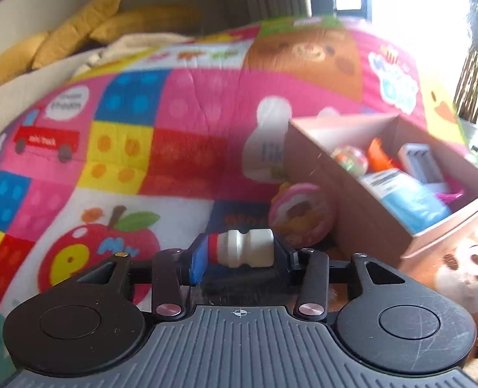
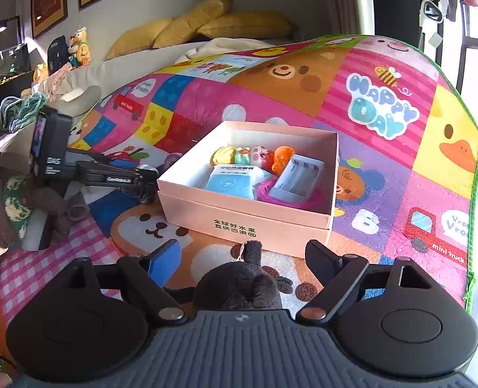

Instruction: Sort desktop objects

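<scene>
Cream bottle (image 1: 240, 248) pinched endwise in left tongs (image 1: 239, 252): may pivot out before box (image 1: 352, 174). Right tongs (image 2: 242, 258) spread, unloaded.

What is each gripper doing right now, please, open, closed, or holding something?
Left gripper: closed on the small white bottle with a red band.
Right gripper: open, holding nothing; dark plush toy lies between its fingers.
</scene>
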A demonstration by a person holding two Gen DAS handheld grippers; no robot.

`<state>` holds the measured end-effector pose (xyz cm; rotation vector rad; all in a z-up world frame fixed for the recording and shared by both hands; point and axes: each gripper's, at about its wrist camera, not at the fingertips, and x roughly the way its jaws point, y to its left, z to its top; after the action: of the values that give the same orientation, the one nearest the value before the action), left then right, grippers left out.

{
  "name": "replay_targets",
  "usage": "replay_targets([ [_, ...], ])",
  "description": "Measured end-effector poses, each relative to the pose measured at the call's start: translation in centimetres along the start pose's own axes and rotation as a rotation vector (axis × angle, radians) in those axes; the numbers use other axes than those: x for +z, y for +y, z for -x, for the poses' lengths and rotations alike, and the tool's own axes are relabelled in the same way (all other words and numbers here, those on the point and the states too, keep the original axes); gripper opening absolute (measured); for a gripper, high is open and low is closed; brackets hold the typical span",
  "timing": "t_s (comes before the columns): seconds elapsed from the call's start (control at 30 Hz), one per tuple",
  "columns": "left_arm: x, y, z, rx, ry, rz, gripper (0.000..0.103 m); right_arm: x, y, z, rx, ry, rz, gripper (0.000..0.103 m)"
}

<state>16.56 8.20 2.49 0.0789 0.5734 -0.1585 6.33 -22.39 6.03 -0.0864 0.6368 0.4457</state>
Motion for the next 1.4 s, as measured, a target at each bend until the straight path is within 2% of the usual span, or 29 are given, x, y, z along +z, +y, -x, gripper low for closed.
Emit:
replay_targets([
  [0.07,0.3,-1.0,3.2,-0.023,-0.054,-0.006,0.047,-0.4,-0.6,0.1,-0.012,-0.001,-0.023,0.086],
  [0.17,0.1,-3.9,7.1,-0.124,-0.089,-0.064,0.048,-1.2,-1.2,-0.2,-0.033,0.019,-0.048,0.087],
  [0.27,-1.5,-7.8,8.9,-0.184,-0.069,-0.153,0.048,-2.1,-1.4,-0.7,-0.051,0.045,-0.064,0.088],
  [0.37,-4.0,-11.4,9.1,-0.236,-0.02,-0.239,0.048,-3.0,-1.1,-0.1,-0.068,0.028,-0.055,0.097],
  [0.47,-5.9,-13.1,8.7,-0.231,0.006,-0.298,0.052,-3.6,-0.8,0.9,-0.075,0.004,-0.034,0.103],
  [0.5,-6.3,-13.3,8.6,-0.232,0.018,-0.296,0.056,-3.8,-0.7,1.1,-0.074,0.0,-0.025,0.103],
  [0.57,-7.0,-13.0,8.4,-0.234,0.038,-0.273,0.078,-4.3,-0.3,1.5,-0.07,-0.001,0.012,0.103],
  [0.63,-7.4,-12.7,8.5,-0.203,0.043,-0.258,0.086,-4.8,0.4,1.6,-0.082,-0.006,0.057,0.103],
  [0.77,-7.3,-11.2,8.3,-0.115,0.056,-0.198,0.095,-5.3,1.4,0.9,-0.07,0.009,0.086,0.103],
  [0.87,-7.0,-9.7,8.0,-0.006,0.058,-0.15,0.096,-5.5,2.2,0.3,-0.048,0.017,0.094,0.103],
  [0.93,-7.0,-8.8,7.9,0.037,0.064,-0.111,0.096,-5.8,2.9,0.3,-0.061,-0.008,0.117,0.103],
  [1.07,-7.2,-7.6,8.1,-0.05,0.086,0.012,0.1,-6.1,5.0,0.1,-0.166,-0.074,0.278,0.103],
  [1.13,-7.4,-7.9,8.1,-0.072,0.095,0.022,0.1,-6.1,6.0,-0.4,-0.191,-0.073,0.361,0.099],
  [1.2,-7.4,-8.1,8.3,-0.064,0.082,0.011,0.101,-6.2,6.6,-1.3,-0.204,-0.039,0.42,0.085],
  [1.23,-7.4,-8.2,8.4,-0.073,0.083,0.019,0.101,-6.3,6.8,-1.9,-0.212,-0.012,0.442,0.072],
  [1.27,-7.4,-8.1,8.4,-0.084,0.086,0.027,0.101,-6.3,6.8,-2.4,-0.23,0.006,0.451,0.069],
  [1.33,-7.4,-8.0,8.6,-0.093,0.087,0.035,0.101,-5.7,5.9,-2.5,-0.216,0.014,0.375,0.067],
  [1.4,-7.3,-7.9,8.7,-0.104,0.088,0.036,0.101,-4.2,3.9,-1.8,-0.134,0.042,0.181,0.065],
])
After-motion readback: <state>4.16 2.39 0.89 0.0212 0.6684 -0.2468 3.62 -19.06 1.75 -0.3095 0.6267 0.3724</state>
